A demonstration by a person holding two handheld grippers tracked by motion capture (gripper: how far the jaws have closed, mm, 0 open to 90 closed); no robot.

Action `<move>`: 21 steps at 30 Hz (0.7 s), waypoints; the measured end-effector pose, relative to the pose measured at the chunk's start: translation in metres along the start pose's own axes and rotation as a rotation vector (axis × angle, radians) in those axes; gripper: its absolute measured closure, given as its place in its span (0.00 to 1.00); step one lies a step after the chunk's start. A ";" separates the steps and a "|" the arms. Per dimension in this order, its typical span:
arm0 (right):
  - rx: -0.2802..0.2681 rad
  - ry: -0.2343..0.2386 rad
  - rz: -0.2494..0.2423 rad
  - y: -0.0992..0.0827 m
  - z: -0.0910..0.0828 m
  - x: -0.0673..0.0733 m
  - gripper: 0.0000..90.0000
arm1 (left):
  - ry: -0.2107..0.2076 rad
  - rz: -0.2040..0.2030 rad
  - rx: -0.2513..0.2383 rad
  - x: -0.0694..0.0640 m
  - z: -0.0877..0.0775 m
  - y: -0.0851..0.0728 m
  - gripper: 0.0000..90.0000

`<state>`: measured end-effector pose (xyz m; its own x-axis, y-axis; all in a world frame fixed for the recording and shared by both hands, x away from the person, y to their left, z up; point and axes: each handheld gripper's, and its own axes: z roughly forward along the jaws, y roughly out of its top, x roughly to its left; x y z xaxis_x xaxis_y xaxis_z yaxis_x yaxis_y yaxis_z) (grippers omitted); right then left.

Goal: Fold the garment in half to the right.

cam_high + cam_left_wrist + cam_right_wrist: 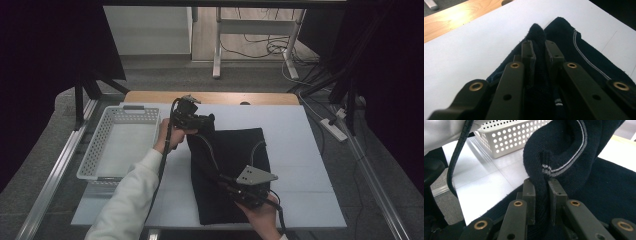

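Observation:
A dark navy knitted garment [227,170] with thin white stripes lies folded on the white table top [300,145]. My left gripper [206,121] is at its far left corner, shut on a pinched fold of the dark fabric [537,37]. The right gripper [231,189] sits over the garment's near part, shut on a bunched fold of the same cloth [541,170] that carries a white stripe. In the right gripper view the lifted fabric [564,147] arches up above the jaws. A white sleeve [127,195] leads to the left hand.
A white perforated basket [120,145] stands on the table's left side, near the left hand. A strip of bare wood [210,97] runs along the table's far edge. Metal rails and cables run on the floor on both sides.

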<state>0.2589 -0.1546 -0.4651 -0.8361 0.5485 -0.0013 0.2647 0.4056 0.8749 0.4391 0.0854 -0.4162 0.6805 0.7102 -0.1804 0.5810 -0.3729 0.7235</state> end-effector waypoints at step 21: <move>0.011 -0.029 0.017 -0.012 -0.012 -0.010 0.87 | -0.015 -0.001 -0.006 -0.011 0.019 0.004 0.88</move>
<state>0.2583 -0.1736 -0.4695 -0.8170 0.5766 -0.0007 0.2844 0.4042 0.8693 0.4424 0.0654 -0.4242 0.6866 0.7015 -0.1907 0.5789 -0.3690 0.7271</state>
